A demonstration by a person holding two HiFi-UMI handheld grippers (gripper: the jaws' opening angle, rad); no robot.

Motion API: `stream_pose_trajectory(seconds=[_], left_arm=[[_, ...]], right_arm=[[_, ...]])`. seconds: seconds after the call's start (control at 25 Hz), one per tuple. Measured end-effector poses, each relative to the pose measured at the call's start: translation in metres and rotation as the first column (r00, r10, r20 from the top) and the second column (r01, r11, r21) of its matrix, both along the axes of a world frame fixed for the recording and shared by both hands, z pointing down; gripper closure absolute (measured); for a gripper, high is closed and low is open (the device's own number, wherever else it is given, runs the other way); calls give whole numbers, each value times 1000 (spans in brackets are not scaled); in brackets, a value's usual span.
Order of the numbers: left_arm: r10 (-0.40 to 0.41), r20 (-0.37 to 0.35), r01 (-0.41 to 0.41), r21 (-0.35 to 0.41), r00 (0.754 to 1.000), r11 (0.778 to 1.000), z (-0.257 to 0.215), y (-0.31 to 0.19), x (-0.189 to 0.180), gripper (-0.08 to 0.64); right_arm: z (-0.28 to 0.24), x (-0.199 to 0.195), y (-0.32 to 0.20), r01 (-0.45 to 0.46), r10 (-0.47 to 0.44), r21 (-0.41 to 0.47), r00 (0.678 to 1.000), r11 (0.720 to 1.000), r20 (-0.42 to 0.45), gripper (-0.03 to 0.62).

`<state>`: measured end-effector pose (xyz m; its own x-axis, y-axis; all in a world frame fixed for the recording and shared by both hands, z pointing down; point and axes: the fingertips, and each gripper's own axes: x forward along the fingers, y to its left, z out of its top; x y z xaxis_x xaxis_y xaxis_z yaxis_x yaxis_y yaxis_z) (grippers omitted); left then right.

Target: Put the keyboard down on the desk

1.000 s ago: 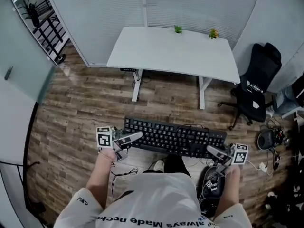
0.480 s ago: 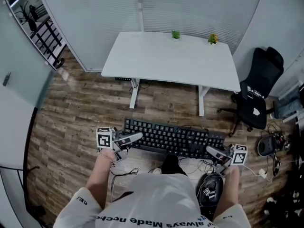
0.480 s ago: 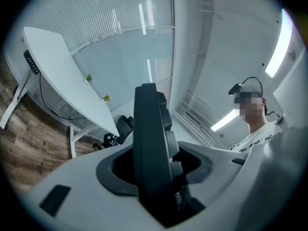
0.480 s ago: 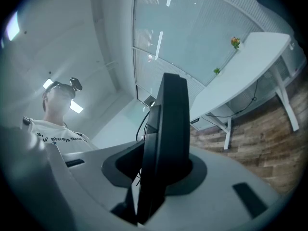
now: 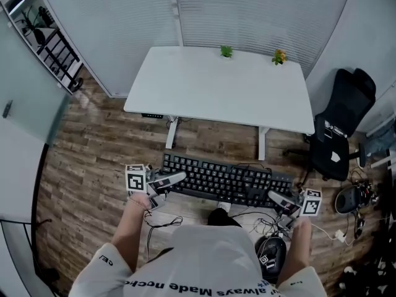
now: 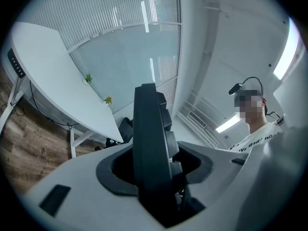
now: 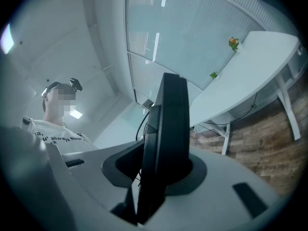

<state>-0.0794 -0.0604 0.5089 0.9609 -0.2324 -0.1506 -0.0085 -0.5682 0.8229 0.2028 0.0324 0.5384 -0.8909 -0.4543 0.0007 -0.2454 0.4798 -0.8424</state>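
Wood floor separates you from the white desk in the head view. You hold the keyboard level, well short of it, with the left gripper clamped on one end and the right gripper on the other. Only the gripper views show the jaws pinching its edge — next, probably, carry it over the desk and lower it flat.

Keyboard before desk, 2 plants on desk's far edge, chair right of desk

Black keyboard between left gripper and right gripper
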Motion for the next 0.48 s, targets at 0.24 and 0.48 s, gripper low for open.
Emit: stream_pose_trajectory(seconds=[0.24, 0.48], left_arm=[[-3, -10, 3, 19, 1000, 1000, -2, -14, 3, 322], [-2, -14, 2, 35, 1000, 999, -4, -25, 7, 322]], right_arm=[[-2, 4, -16, 4, -4, 20, 1000, 1000, -6, 460], [-5, 6, -27, 12, -11, 43, 1000, 999, -14, 460]])
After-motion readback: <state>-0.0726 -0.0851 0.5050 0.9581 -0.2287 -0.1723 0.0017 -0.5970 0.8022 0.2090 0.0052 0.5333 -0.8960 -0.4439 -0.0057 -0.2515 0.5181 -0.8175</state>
